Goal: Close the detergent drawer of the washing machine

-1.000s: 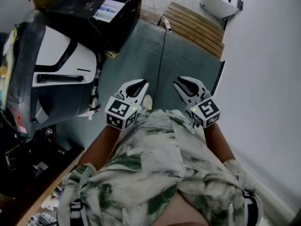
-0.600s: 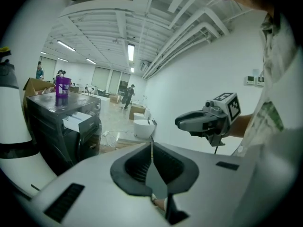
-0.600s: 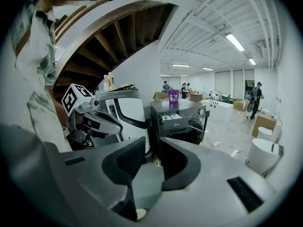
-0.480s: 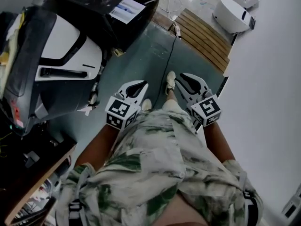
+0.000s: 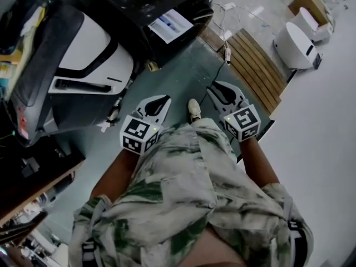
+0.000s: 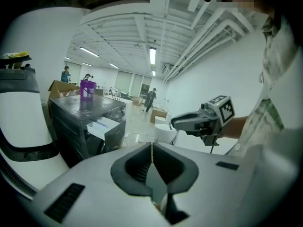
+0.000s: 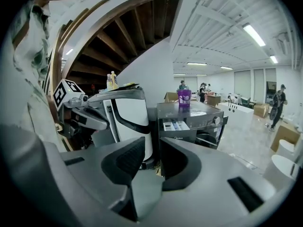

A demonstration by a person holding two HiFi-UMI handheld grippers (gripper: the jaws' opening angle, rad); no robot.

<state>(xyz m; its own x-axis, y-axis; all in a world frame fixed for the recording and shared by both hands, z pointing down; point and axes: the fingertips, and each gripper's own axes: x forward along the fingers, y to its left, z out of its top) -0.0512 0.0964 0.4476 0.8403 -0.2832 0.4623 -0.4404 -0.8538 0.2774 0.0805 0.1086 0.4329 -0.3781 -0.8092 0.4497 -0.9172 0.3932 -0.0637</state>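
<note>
Both hung short of the boxy dark washer (image 5: 128, 4), pale drawer (image 5: 171, 25) jutting from its top edge; left gripper (image 5: 161, 100) sat pressed together, right gripper (image 5: 216, 88) had just been spreading its ribbed jaws, empty.

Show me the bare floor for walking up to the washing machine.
Free: the green floor between the white appliance, the washing machine and the wooden slats. Crowded: a cable by the slats; dark clutter bottom left.

Nothing can be read with certainty. A small brand word on the washing machine (image 7: 208, 122), just under its open detergent drawer (image 7: 176, 125), is too small to make out, and the blue marks in the drawer are blurred.
</note>
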